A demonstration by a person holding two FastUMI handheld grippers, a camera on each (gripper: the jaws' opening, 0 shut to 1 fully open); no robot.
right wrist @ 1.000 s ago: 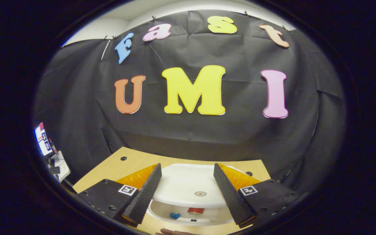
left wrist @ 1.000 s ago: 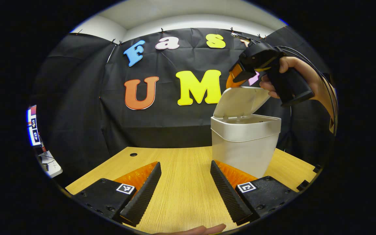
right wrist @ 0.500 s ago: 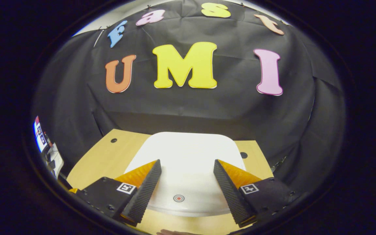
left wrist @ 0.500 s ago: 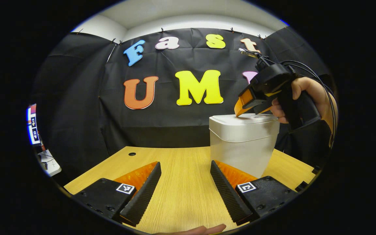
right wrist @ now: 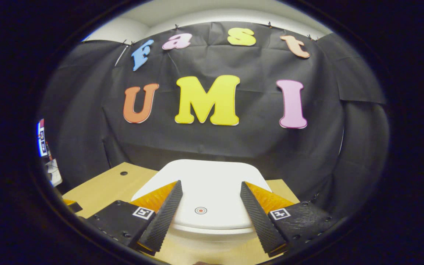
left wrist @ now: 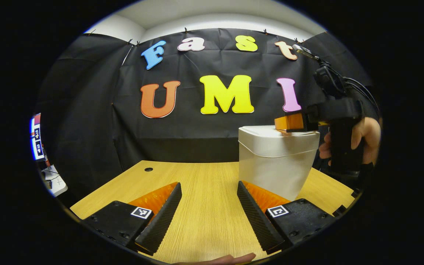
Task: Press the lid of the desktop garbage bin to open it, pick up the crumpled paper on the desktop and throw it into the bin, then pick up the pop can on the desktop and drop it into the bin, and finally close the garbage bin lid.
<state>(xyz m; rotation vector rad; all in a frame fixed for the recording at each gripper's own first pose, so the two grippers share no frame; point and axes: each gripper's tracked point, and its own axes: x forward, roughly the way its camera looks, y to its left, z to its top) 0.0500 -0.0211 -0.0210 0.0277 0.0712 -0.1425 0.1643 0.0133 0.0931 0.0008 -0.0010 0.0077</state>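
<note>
**Lid down on the bin, last press to finish**

On the wooden desktop [left wrist: 204, 206], reading from the left, the left gripper [left wrist: 207, 215] hangs low over bare wood with its fingers spread wide and nothing between them. To its right stands the white garbage bin [left wrist: 276, 165], its lid [left wrist: 267, 131] lying flat on the rim. Farther right, the right gripper [right wrist: 209, 217], held in a person's hand [left wrist: 363, 138], sits just over the lid, fingers spread apart and empty, straddling the small round press mark [right wrist: 200, 210]. Neither paper nor can lies on the desktop, so I judge both are inside. To finish well, press straight down near that mark until the latch catches, then lift cleanly so the lid does not spring open.
</note>
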